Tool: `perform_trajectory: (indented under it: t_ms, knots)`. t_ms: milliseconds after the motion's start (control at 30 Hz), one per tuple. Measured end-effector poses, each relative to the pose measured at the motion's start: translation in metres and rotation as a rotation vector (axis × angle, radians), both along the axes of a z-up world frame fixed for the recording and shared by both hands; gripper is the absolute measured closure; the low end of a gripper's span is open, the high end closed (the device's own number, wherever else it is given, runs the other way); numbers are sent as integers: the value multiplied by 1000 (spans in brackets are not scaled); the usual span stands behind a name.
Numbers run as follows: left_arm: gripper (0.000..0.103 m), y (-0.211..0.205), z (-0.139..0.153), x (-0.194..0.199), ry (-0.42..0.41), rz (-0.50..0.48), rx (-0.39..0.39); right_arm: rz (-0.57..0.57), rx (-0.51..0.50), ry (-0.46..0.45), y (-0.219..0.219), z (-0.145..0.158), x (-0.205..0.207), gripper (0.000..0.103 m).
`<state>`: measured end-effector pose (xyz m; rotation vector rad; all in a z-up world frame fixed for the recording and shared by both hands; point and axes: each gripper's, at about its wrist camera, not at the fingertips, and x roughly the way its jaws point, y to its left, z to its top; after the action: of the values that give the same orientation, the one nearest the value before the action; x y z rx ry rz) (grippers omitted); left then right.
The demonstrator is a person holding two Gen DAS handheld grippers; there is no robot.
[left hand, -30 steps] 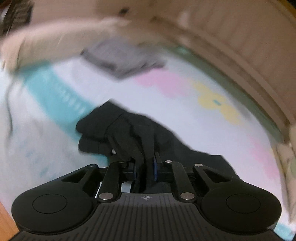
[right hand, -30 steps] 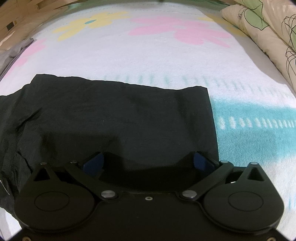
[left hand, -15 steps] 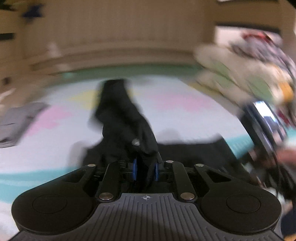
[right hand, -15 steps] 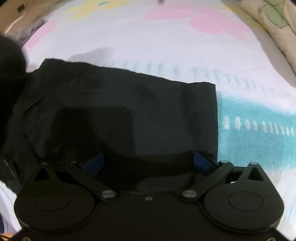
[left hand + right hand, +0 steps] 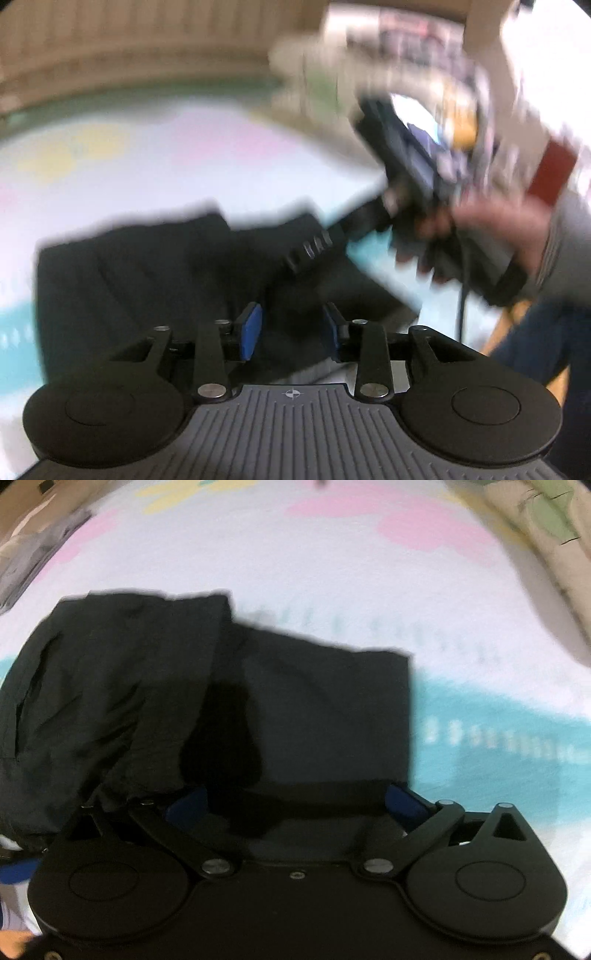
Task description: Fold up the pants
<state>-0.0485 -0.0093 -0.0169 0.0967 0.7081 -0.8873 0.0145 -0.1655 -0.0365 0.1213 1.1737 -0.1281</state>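
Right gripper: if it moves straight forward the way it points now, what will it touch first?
Most likely the black pants. The right gripper is open, and the dark cloth lies directly ahead of its fingers on the flowered blanket. How far it sits above the cloth is unclear.

left gripper: black body, grey ribbed plate, blue pads, silver screws | right gripper: black, blue pads | hand: bare skin, grey sleeve
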Motion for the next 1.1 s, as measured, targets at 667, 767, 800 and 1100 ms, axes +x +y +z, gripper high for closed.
perform_trajectory:
  t_ms: [667, 767, 800, 1100]
  knots:
    - [33, 48, -62, 78, 271, 419, 250, -69, 315, -94, 1, 3, 14, 19]
    - [32, 49, -59, 78, 275, 421, 241, -65, 309, -89, 5, -1, 17, 12]
    - [32, 49, -59, 79, 273, 420, 241, -59, 304, -91, 8, -2, 19, 11]
    - [33, 67, -35, 77, 285, 460, 113, 28, 218, -117, 30, 14, 19, 63]
